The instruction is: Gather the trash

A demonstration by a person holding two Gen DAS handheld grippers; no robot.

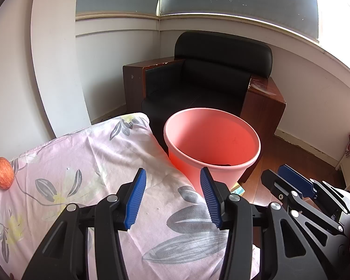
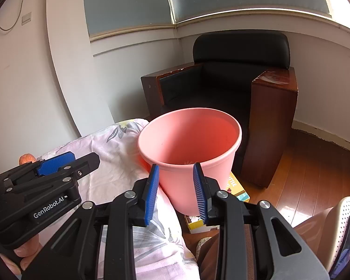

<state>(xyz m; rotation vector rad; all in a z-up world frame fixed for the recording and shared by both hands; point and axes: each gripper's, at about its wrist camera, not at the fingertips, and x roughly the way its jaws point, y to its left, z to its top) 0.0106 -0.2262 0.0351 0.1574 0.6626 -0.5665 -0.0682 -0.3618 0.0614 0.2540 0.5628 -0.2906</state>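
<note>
Both tools hovering empty in front of the bin, with the next piece of trash yet to be picked.

The left tool is standing wide and released over the floral cloth; the right tool is gaping narrower, grasping nothing. The pink bin is sitting just beyond the cloth's edge. The apple is lying far left, likely calling for a leftward reach.
</note>
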